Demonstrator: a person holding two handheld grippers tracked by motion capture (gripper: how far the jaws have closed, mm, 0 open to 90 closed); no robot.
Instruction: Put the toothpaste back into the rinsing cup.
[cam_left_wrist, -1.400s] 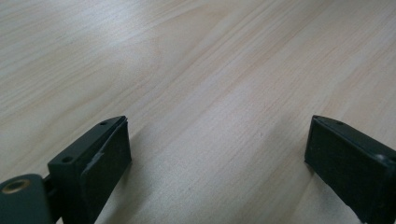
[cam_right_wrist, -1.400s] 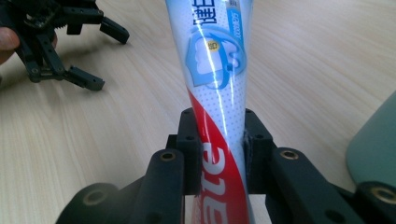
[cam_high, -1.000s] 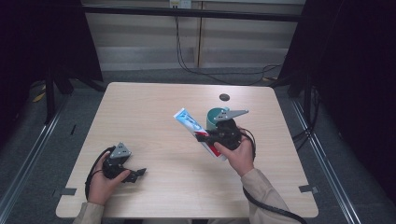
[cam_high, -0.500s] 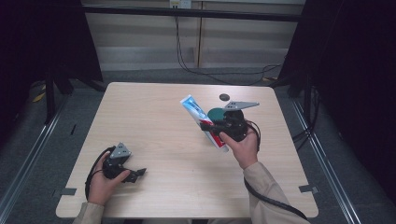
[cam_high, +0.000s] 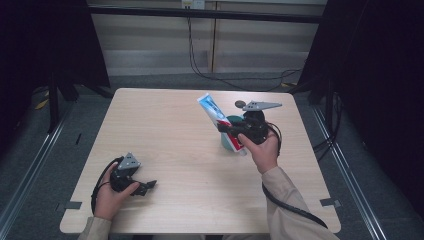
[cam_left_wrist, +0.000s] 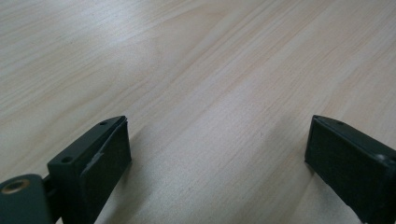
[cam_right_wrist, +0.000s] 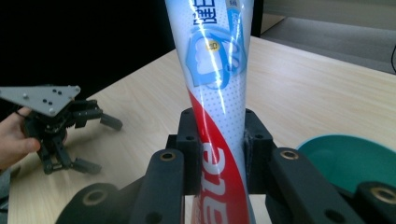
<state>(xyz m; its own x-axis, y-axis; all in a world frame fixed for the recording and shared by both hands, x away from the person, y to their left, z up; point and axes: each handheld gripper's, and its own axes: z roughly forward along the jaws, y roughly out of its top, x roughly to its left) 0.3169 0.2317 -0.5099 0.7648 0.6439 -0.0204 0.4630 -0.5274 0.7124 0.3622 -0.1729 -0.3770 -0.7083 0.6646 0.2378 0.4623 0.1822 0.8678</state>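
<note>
Here, the tube (cam_high: 218, 116) is clamped between the jaws of the right gripper (cam_high: 231, 131), which are closed tight on its red lower part; in the right gripper view the tube (cam_right_wrist: 215, 93) rises from between the two black jaws, its blue-and-white end leaning up and away. In the high view the tube is held off the table (cam_high: 175, 150), tilted toward about 11 o'clock from the gripper, with its red end (cam_high: 239, 145) pointing down toward 5 o'clock. A green bowl (cam_high: 231, 131) is seen just behind the tube, largely hidden by the gripper; its rim (cam_right_wrist: 348, 156) is seen at about 4 o'clock in the right gripper view. The left gripper (cam_high: 142, 187) is held low at about 8 o'clock on the table, well apart from the tube, its jaws spread wide with nothing between them; bare wood (cam_left_wrist: 210, 93) is seen between them in the left gripper view. A small dark disc (cam_high: 240, 104) lies near the far edge, at about 1 o'clock.
</note>
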